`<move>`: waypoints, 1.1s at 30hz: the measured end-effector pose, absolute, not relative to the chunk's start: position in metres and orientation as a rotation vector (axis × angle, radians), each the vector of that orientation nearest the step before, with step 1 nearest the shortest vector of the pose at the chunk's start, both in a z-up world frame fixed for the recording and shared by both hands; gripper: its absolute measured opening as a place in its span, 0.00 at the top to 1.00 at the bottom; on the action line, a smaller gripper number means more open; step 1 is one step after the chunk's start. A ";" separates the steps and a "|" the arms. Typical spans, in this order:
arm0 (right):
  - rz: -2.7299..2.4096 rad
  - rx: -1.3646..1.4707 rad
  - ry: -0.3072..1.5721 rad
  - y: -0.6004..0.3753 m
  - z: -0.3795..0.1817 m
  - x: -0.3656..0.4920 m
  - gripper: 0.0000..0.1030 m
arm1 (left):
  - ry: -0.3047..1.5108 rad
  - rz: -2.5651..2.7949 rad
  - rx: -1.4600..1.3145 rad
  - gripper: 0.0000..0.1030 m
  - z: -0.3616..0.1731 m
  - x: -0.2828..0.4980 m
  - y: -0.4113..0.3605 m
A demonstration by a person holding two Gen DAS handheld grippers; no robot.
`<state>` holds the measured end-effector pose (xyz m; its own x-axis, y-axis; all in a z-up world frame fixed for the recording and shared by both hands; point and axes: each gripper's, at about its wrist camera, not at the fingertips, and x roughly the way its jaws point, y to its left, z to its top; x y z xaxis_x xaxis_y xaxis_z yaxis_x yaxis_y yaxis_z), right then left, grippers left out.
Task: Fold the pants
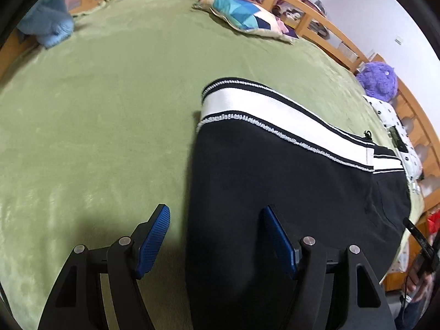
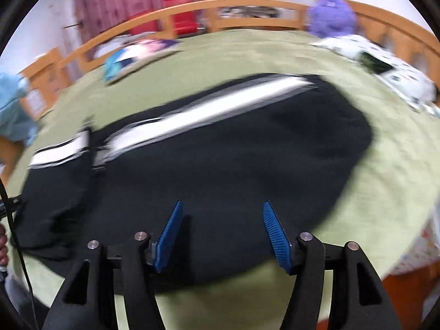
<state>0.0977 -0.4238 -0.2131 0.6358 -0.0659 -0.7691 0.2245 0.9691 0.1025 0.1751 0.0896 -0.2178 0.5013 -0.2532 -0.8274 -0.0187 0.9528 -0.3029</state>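
Black pants (image 1: 275, 181) with a white side stripe (image 1: 275, 110) lie folded on a green blanket (image 1: 96, 115). My left gripper (image 1: 216, 210) is open and empty above the pants' left edge; its right finger is over the black cloth, its left over the blanket. In the right wrist view the pants (image 2: 220, 159) look blurred by motion, the stripe (image 2: 192, 115) running along the far side. My right gripper (image 2: 221, 206) is open and empty above the near part of the pants.
A patchwork pillow (image 1: 247, 16) and a light blue plush (image 1: 46, 24) lie at the far side of the bed. A purple plush (image 1: 378, 78) and a spotted white cloth (image 1: 393, 129) lie at the right. A wooden bed rail (image 1: 316, 19) runs around.
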 end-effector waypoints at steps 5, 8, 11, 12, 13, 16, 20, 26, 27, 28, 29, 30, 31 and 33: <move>-0.247 0.321 0.890 -0.483 -0.234 0.098 0.32 | 1.036 -0.136 -0.241 0.33 -0.222 0.183 0.083; -0.224 0.391 0.864 -0.500 -0.244 0.103 0.31 | 1.030 -0.127 -0.216 0.32 -0.223 0.187 0.079; -0.224 0.429 0.836 -0.511 -0.251 0.116 0.29 | 1.031 -0.120 -0.212 0.32 -0.225 0.194 0.078; -0.221 0.453 0.821 -0.515 -0.254 0.121 0.29 | 1.031 -0.115 -0.213 0.32 -0.225 0.195 0.078; -0.228 0.476 0.806 -0.515 -0.256 0.130 0.29 | 1.033 -0.113 -0.209 0.32 -0.226 0.197 0.078; -0.216 0.542 0.789 -0.527 -0.263 0.154 0.32 | 1.031 -0.108 -0.183 0.33 -0.226 0.201 0.075; -0.214 0.548 0.784 -0.528 -0.264 0.170 0.46 | 1.017 -0.113 -0.170 0.35 -0.227 0.205 0.074; -0.201 0.492 0.809 -0.519 -0.267 0.189 0.40 | 0.999 -0.139 -0.179 0.33 -0.230 0.209 0.076; -0.188 0.494 0.811 -0.516 -0.265 0.194 0.39 | 1.001 -0.145 -0.191 0.33 -0.231 0.209 0.078; -0.180 0.500 0.809 -0.517 -0.265 0.193 0.38 | 1.002 -0.156 -0.222 0.32 -0.232 0.210 0.081; -0.172 0.509 0.804 -0.519 -0.266 0.194 0.37 | 0.997 -0.165 -0.246 0.31 -0.234 0.210 0.084; -0.167 0.512 0.800 -0.518 -0.266 0.194 0.37 | 0.991 -0.175 -0.266 0.31 -0.234 0.210 0.087; -0.165 0.512 0.797 -0.518 -0.267 0.195 0.36 | 0.987 -0.185 -0.274 0.31 -0.235 0.211 0.088; -0.169 0.503 0.791 -0.515 -0.266 0.197 0.34 | 0.978 -0.198 -0.280 0.32 -0.235 0.212 0.088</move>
<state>0.1969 -0.5153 -0.2660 0.6969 0.0398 -0.7160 0.3290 0.8695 0.3685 0.2118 0.0877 -0.2349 0.5453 -0.2895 -0.7866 0.0396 0.9463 -0.3209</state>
